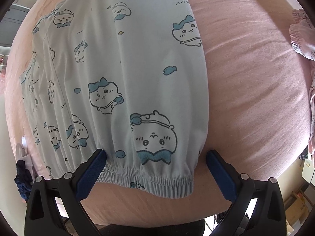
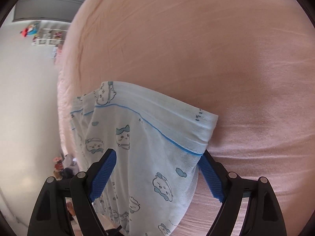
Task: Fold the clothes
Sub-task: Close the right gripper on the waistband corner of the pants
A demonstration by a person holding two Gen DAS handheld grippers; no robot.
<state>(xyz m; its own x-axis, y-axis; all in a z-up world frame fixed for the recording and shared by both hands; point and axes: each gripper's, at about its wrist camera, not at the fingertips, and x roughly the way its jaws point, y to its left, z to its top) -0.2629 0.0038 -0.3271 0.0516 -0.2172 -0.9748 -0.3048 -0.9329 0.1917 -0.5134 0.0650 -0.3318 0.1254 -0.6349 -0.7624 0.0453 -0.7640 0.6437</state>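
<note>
With both claws wide and gripping nothing, I see left claw (image 1: 155, 155) straddling the pyjama trousers' (image 1: 118, 68) elastic cuff (image 1: 153, 182), right claw (image 2: 157, 157) straddling their waistband (image 2: 157, 116), on the pink bed sheet (image 1: 246, 78).

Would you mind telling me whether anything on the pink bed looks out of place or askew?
Nothing stands out: the pale blue printed garment lies flat on the pink sheet; a second printed piece sits bunched at the sheet's far edge.

I am looking at a pink sheet (image 1: 246, 78) covering the bed, lightly wrinkled. Light blue cartoon-print pyjama trousers (image 1: 122, 74) are lying flat on it, elastic cuff toward me. A pink printed garment (image 1: 303, 33) is sitting at the sheet's right edge, well apart.
</note>
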